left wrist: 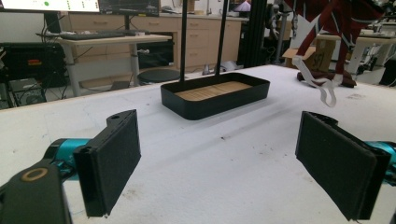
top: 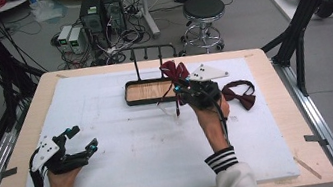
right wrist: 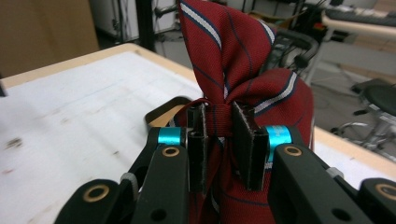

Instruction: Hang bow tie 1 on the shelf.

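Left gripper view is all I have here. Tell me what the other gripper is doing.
Observer: The right gripper is shut on the knot of a striped red bow tie.
Operator: Say where it is relative to the tray.
Observer: From the high view, it is lifted off the table, at the tray's near right corner.
Operator: Check for anything else on that side.
Observer: A second, darker bow tie lies flat on the white mat, to the right of the person's hand.
Operator: Report my own gripper.
Observer: The left gripper is open with nothing between its jaws, low over the mat's near left part.
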